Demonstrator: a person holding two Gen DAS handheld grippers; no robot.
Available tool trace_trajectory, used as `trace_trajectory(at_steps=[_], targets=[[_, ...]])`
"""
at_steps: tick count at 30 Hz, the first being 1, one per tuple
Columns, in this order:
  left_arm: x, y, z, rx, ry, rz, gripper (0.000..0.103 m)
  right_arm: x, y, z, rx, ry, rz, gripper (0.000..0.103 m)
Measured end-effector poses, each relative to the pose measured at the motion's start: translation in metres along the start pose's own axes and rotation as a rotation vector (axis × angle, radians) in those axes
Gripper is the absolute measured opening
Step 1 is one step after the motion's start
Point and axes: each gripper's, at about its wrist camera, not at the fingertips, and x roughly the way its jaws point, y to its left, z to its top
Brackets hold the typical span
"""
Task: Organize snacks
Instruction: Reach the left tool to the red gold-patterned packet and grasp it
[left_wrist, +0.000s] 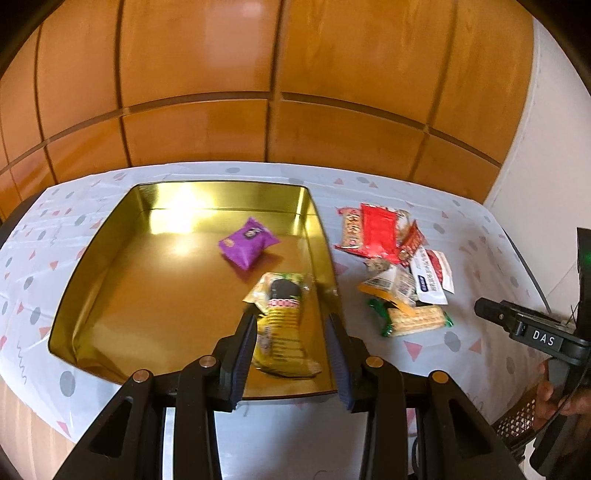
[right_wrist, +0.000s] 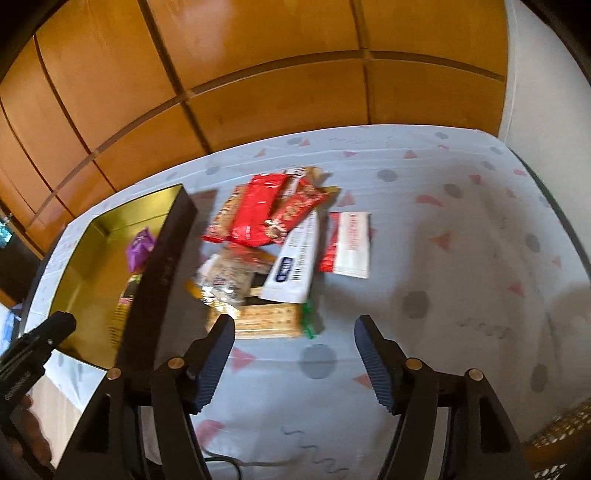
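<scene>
Between the left gripper's (left_wrist: 291, 332) parted fingers lies the yellow packet (left_wrist: 282, 332), inside the tin (left_wrist: 110, 295).

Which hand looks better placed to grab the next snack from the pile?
Probably the right. The right gripper is open and empty, just short of the cracker packet at the pile's near edge. The left gripper hangs over the gold tin.

Left gripper (left_wrist: 291, 332) tilted down, jaws partly apart, nothing clamped as far as the view shows. Right gripper (right_wrist: 295, 354) tilted down, jaws wide, empty. A hand (left_wrist: 561, 400) holds the right gripper's handle.
</scene>
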Motion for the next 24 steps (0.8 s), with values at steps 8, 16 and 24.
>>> trace_trajectory(at_steps=[8,16,24], targets=[[0.013,-0.019,0.004,0.041,0.053,-0.041,0.038,-0.012,-0.011,0.014,-0.08,-0.05,-0.077,0.076],[0.024,-0.044,0.03,0.116,0.075,-0.115,0.038,-0.024,-0.038,0.071,-0.213,-0.109,-0.178,0.087],[0.052,-0.071,0.067,0.173,0.117,-0.19,0.033,0.01,-0.097,0.097,-0.197,-0.084,-0.226,0.088]])
